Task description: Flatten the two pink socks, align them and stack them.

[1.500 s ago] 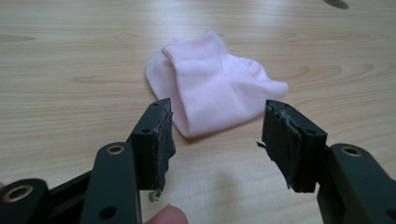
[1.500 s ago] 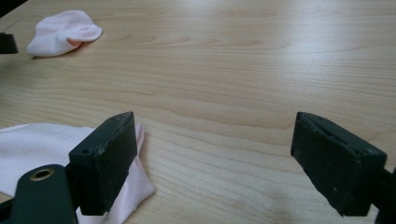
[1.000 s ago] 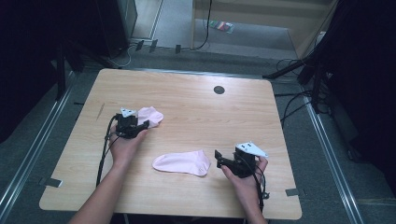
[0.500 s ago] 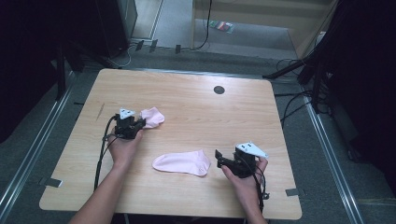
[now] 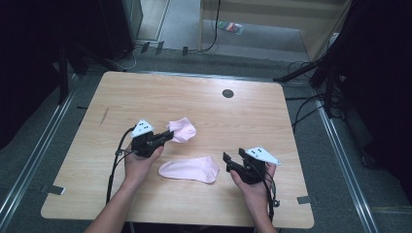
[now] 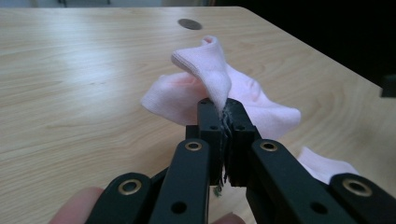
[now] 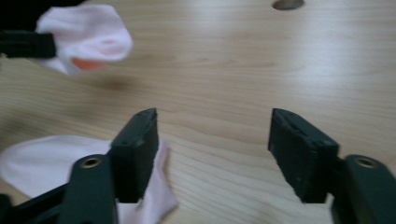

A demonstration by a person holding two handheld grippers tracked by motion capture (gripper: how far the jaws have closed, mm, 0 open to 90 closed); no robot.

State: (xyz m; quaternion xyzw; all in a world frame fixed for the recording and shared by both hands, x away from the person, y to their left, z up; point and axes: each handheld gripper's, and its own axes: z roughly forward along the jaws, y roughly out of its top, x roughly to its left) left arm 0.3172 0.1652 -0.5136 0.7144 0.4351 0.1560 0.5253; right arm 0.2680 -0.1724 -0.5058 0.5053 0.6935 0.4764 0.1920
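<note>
Two pink socks on the wooden bench (image 5: 204,97). Left gripper (image 5: 167,137) clamped tight on the edge of the far sock (image 5: 182,129); in the left gripper view the fabric (image 6: 210,74) rises pinched between the closed jaws, the rest bunched and draped on the bench just beyond. Near sock (image 5: 190,169) lies flat near the front edge, between the two hands. Right gripper (image 5: 226,162) sits just beside its toe end, jaws apart and lately narrowing, nothing pressed between them; in the right gripper view one jaw stands over the near sock's edge (image 7: 51,161), bare wood between the jaws. Dark round hole (image 5: 228,93) near the bench's far edge.
</note>
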